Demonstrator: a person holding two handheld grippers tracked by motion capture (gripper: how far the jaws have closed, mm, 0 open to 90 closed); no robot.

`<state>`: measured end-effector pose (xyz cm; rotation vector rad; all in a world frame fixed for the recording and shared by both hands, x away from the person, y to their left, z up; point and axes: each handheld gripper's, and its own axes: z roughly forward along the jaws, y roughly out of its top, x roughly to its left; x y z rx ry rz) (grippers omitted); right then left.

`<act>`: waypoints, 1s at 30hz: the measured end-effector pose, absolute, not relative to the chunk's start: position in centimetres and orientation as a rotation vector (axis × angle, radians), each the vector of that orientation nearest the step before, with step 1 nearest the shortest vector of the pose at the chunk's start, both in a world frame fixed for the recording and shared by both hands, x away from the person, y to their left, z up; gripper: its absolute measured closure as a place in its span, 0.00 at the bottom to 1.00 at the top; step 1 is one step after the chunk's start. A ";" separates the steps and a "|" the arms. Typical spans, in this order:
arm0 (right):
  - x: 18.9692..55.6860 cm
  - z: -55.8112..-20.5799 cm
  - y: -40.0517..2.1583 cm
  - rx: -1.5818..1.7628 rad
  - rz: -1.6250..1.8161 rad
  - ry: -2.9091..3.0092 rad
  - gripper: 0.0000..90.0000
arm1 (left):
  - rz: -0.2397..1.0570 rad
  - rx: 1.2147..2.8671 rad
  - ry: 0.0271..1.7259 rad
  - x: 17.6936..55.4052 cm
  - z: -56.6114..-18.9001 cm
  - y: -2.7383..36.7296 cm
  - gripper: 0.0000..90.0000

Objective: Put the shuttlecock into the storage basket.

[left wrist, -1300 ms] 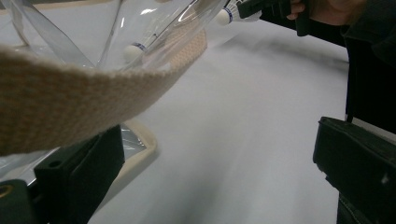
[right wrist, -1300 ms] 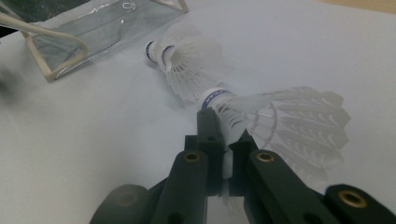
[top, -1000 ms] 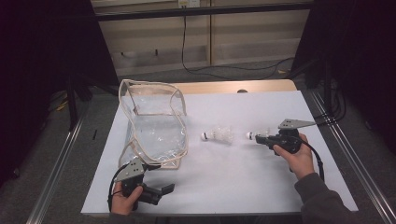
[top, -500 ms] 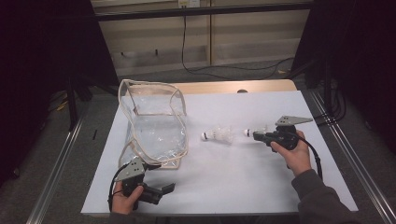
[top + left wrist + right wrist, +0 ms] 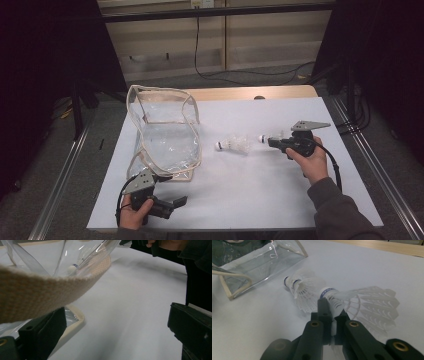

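from my high view the shuttlecock [image 5: 264, 138] in the right gripper [image 5: 274, 142] is showing too small for me to be making out how the jaws are sitting on it. in the left gripper view the bag's woven strap [image 5: 47, 291] is blurring across the left side and hiding most of the clear bag [image 5: 75, 255] behind it, and both jaws are being cut off by the bottom edge. in the right gripper view the bag [image 5: 249, 267] is running off the left edge

Blue band lettering on shuttlecock [image 5: 329, 293], unreadable
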<state>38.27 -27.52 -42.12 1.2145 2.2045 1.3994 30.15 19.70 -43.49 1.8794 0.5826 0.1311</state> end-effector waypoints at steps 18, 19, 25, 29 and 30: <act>39.0 -42.9 -25.9 1.209 1.394 2.245 0.98 | 0.128 1.877 0.582 30.1 -43.5 19.7 0.02; 39.0 -43.0 -25.9 1.203 1.389 2.250 0.98 | 0.128 1.877 0.582 30.1 -43.5 19.7 0.02; 39.1 -43.1 -25.7 1.201 1.383 2.251 0.98 | 0.128 1.878 0.582 30.1 -43.5 19.7 0.02; 39.2 -43.1 -25.4 1.197 1.379 2.269 0.98 | 0.130 1.879 0.581 30.1 -43.5 19.7 0.02; 39.2 -43.1 -25.4 1.194 1.379 2.272 0.98 | 0.129 1.880 0.581 30.1 -43.5 19.7 0.02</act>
